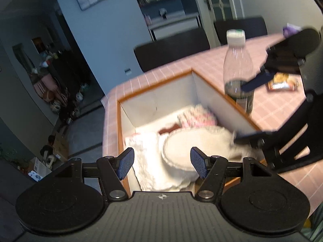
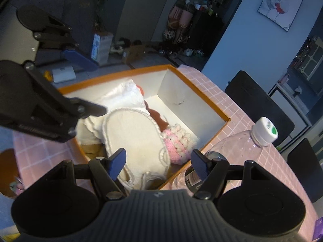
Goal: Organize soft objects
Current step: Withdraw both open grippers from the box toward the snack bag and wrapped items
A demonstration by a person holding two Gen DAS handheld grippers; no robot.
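Observation:
An orange-rimmed white box [image 1: 214, 96] [image 2: 201, 102] sits on the pink checked table. Inside lie a cream oval knitted piece [image 1: 187, 147] [image 2: 131, 137], a white folded cloth [image 1: 145, 151] [image 2: 123, 94], a pink and white crocheted piece [image 1: 197, 117] [image 2: 179, 145] and something brown [image 2: 157, 119]. My left gripper [image 1: 162, 164] is open above the box's near edge, over the cream piece. My right gripper [image 2: 158, 164] is open above the box's other side, empty. Each gripper shows in the other's view: the right gripper [image 1: 248, 109] and the left gripper [image 2: 88, 84].
A clear plastic bottle [image 1: 238, 70] [image 2: 238, 147] with a white cap stands right beside the box. A snack packet [image 1: 282, 82] lies on the table [image 1: 171, 68] further off. Dark chairs [image 1: 171, 50] [image 2: 260, 104] stand along the table's far side.

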